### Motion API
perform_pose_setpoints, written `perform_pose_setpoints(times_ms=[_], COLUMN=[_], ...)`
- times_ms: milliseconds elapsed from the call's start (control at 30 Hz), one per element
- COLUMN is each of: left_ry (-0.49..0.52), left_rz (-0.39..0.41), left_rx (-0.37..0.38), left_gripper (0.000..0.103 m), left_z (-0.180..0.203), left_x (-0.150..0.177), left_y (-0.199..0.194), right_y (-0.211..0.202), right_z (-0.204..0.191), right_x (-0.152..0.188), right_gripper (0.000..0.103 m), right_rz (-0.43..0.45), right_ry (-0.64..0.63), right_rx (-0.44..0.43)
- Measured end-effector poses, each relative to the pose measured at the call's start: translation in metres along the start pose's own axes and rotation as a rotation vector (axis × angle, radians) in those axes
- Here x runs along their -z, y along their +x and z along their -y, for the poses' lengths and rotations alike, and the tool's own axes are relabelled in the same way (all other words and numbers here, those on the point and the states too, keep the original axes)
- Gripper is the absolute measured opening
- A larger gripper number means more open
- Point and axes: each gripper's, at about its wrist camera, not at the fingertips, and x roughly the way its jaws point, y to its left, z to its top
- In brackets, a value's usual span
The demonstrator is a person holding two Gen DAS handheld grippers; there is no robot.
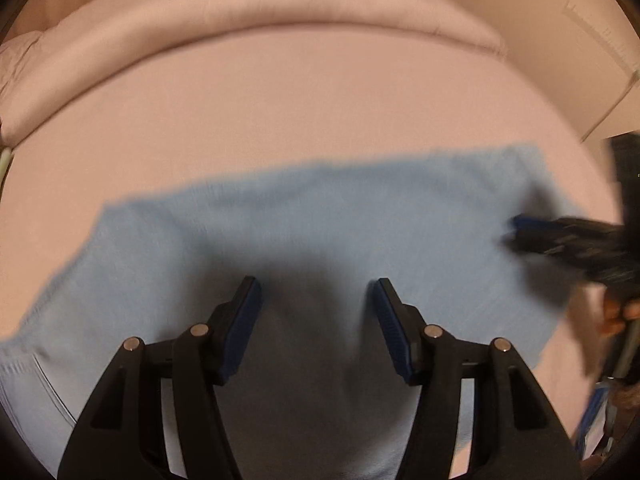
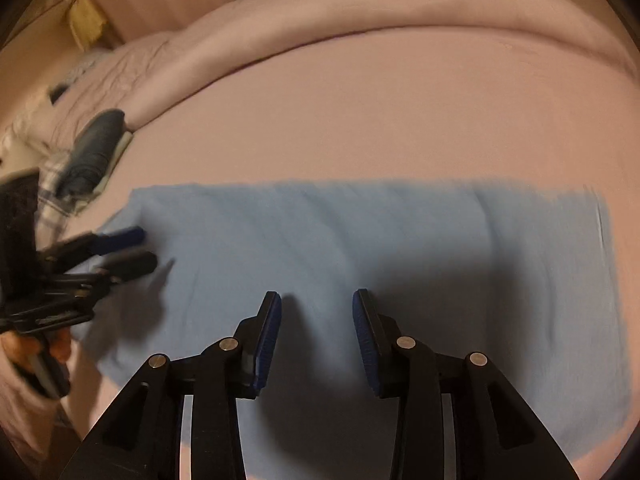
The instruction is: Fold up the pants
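Over a pink bed sheet [image 2: 360, 120] I'm hovering both grippers above the blue pants [image 2: 360, 240] lying flat, already folded lengthwise: left gripper [image 1: 316, 300] and right gripper [image 2: 316, 312] both gaping empty, next likely pinching one end to fold across.

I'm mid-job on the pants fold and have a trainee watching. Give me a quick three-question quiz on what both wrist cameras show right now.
1. True or false: the left gripper is clamped on the blue pants.
2. Multiple choice: the pants lie on A) a wooden floor, B) a pink bed sheet, C) a metal tray.
3. Fill in: in the right wrist view, beyond the left end of the pants, sits a pile of folded ____.

Key
1. False. Its jaws stand apart above the cloth with nothing between the pads. The right gripper is open too.
2. B.
3. Clothes: a dark grey piece on top, a plaid one beneath.
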Motion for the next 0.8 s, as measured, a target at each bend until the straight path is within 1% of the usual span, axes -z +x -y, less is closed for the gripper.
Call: perform_pose_setpoints(times_ms=[33,67,167,200,233,300,367,433,533,667,767,800], left_ry=[0.011,0.017,0.038,0.043,0.043,0.022,-0.023,-0.069,-0.136,-0.201,-0.227,-0.246], left_rz=[0.014,0.006,-0.002,0.001,0.007,0.034,0.072,0.106,0.116,0.101,0.075,0.066], left_rx=[-0.008,0.004,0.026,0.021,0.017,0.037,0.053,0.089,0.143,0.209,0.229,0.242], left_gripper=[0.059,0.06,0.061,0.061,0.063,0.07,0.08,0.082,0.082,0.082,0.082,0.082], left_z=[0.004,0.008,0.016,0.019,0.021,0.022,0.026,0.03,0.04,0.057,0.063,0.063], left_x=[0.004,0.01,0.026,0.031,0.035,0.04,0.042,0.044,0.042,0.036,0.024,0.021], left_y=[-0.004,-0.008,-0.026,-0.032,-0.037,-0.047,-0.058,-0.063,-0.064,-0.056,-0.046,-0.042], right_y=[-0.008,-0.018,-0.049,-0.061,-0.075,-0.093,-0.106,-0.104,-0.096,-0.084,-0.074,-0.078], right_z=[0.004,0.008,0.024,0.031,0.042,0.061,0.077,0.086,0.101,0.11,0.114,0.124], right_x=[0.006,0.012,0.033,0.041,0.051,0.069,0.086,0.098,0.103,0.093,0.078,0.079], right_gripper=[0.037,0.037,0.042,0.047,0.049,0.056,0.062,0.064,0.064,0.064,0.064,0.064], right_rz=[0.008,0.007,0.045,0.07,0.101,0.159,0.216,0.241,0.254,0.316,0.355,0.364], right_ry=[0.023,0.038,0.087,0.126,0.184,0.286,0.384,0.439,0.529,0.576,0.603,0.608], right_rx=[-0.022,-0.027,-0.008,-0.013,-0.03,-0.069,-0.088,-0.094,-0.129,-0.109,-0.087,-0.083])
